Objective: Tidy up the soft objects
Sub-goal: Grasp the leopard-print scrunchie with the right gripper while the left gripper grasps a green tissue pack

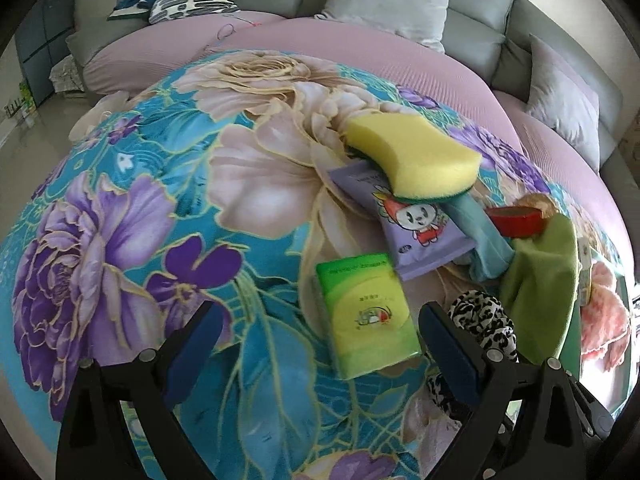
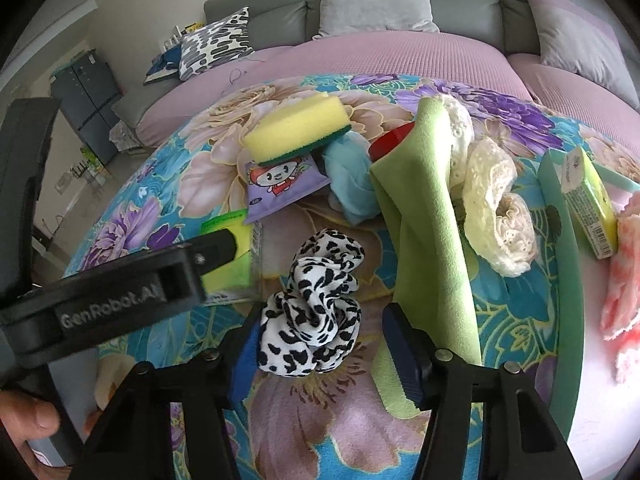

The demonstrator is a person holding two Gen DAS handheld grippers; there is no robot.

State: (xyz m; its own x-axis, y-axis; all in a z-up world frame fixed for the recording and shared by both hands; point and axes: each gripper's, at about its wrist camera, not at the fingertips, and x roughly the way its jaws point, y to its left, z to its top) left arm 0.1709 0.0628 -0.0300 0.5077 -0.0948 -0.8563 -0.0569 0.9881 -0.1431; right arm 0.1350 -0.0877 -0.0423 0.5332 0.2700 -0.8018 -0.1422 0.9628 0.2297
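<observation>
A pile of soft things lies on a floral cloth (image 1: pixel 120 208). A yellow sponge (image 1: pixel 412 156) rests on a purple tissue pack (image 1: pixel 420 232). A green tissue pack (image 1: pixel 368 312) lies between the fingers of my open left gripper (image 1: pixel 320 340), a little ahead of them. A black-and-white scrunchie (image 2: pixel 316 300) sits between the fingers of my open right gripper (image 2: pixel 324 348), touching the left finger. A green cloth (image 2: pixel 432 208), a teal cloth (image 2: pixel 352 176) and a cream lace piece (image 2: pixel 496 208) lie beyond. The left gripper's body (image 2: pixel 120 292) shows in the right wrist view.
A teal tray (image 2: pixel 560 240) at the right holds a yellow-green tissue pack (image 2: pixel 588 204) and a pink cloth (image 2: pixel 624 280). A red object (image 1: pixel 516 220) sits behind the green cloth. A grey sofa with cushions (image 1: pixel 388 0) and pink cover (image 2: pixel 380 56) stands behind.
</observation>
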